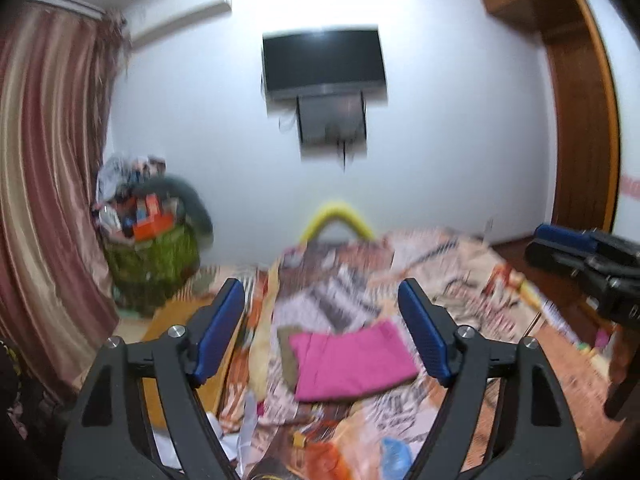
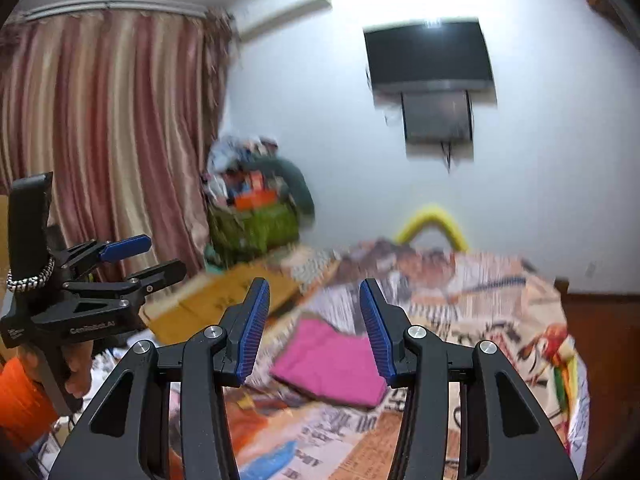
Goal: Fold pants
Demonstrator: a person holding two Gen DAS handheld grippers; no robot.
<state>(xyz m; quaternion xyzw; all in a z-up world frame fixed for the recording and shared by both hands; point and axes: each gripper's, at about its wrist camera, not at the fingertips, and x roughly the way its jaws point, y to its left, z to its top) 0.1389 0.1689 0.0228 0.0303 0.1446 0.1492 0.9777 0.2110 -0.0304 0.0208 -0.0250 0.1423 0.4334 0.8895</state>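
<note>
The pink pants (image 1: 350, 362) lie folded into a flat rectangle on the newspaper-covered surface (image 1: 460, 280); they also show in the right wrist view (image 2: 330, 364). My left gripper (image 1: 322, 330) is open and empty, held above and short of the pants. My right gripper (image 2: 314, 330) is open and empty, also raised above the pants. The right gripper shows at the right edge of the left wrist view (image 1: 576, 252). The left gripper shows at the left of the right wrist view (image 2: 140, 258), jaws apart.
A cardboard box (image 2: 224, 304) lies left of the pants. A green basket (image 2: 256, 224) piled with clutter stands by the striped curtain (image 2: 104, 132). A TV (image 2: 430, 56) hangs on the far wall. A yellow tube (image 2: 434, 220) sits behind the surface.
</note>
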